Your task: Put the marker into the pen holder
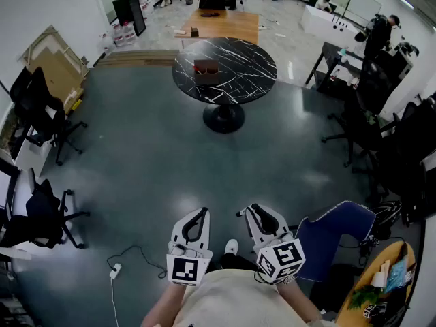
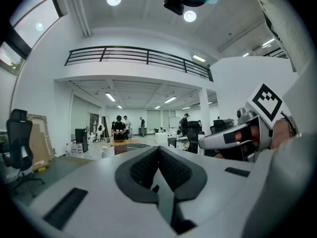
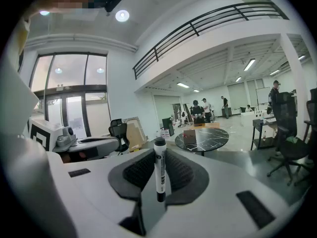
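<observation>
Item: marker (image 3: pixel 159 170), upright, pinched in right tool (image 1: pixel 253 213); left tool (image 1: pixel 202 215) closed, empty; carry it level, grip firm, toward the likely pen holder (image 1: pixel 206 70) on the far round marble surface (image 1: pixel 248 73).

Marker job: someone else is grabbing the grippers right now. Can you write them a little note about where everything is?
Left gripper: shut, empty, held near the body.
Right gripper: shut on the marker, which stands upright between the jaws.
Round black marble table: far ahead across the floor. A brown box, likely the pen holder, stands on it.
Done: marker picked up.
Left: walk over, drop it in.
</observation>
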The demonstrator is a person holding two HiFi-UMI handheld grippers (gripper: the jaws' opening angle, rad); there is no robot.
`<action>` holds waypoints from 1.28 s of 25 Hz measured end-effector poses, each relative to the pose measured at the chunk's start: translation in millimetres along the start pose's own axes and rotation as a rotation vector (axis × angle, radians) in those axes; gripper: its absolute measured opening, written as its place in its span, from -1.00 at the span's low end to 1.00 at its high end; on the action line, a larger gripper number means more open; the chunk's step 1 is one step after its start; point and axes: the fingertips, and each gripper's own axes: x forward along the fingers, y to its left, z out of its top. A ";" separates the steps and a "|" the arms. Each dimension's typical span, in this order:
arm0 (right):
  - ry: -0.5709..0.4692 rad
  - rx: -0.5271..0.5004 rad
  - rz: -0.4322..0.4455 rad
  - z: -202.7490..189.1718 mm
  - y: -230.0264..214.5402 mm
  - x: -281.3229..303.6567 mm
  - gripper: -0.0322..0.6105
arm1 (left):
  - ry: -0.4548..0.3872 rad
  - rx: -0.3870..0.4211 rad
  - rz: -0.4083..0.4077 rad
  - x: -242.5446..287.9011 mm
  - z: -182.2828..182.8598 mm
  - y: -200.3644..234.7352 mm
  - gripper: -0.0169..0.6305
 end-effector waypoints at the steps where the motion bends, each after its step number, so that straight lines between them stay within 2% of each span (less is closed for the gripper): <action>1: -0.004 -0.005 0.000 0.9 -4.1 -3.0 -0.64 | -0.004 -0.005 -0.004 3.5 0.3 -4.7 -0.91; 8: -0.002 -0.008 -0.010 -1.2 -35.7 -18.7 -0.64 | -0.009 -0.050 0.018 18.2 8.2 -25.9 -0.91; 13: 0.022 -0.004 -0.018 -4.5 -48.6 -8.7 -0.64 | 0.042 -0.035 0.036 26.1 -5.8 -15.3 -0.91; 21: 0.050 -0.017 0.000 7.1 -54.8 44.3 -0.64 | 0.020 -0.081 0.071 64.7 -9.1 29.9 -0.91; 26: 0.063 -0.036 -0.010 24.4 -53.1 91.1 -0.64 | -0.013 -0.058 0.061 91.2 -2.9 70.3 -0.91; 30: 0.050 -0.039 -0.034 40.9 -53.3 124.3 -0.64 | 0.028 -0.028 0.044 113.1 -8.6 103.2 -0.91; 32: 0.040 -0.040 -0.045 48.6 -53.2 136.8 -0.64 | 0.010 -0.031 0.029 123.6 -5.0 114.6 -0.91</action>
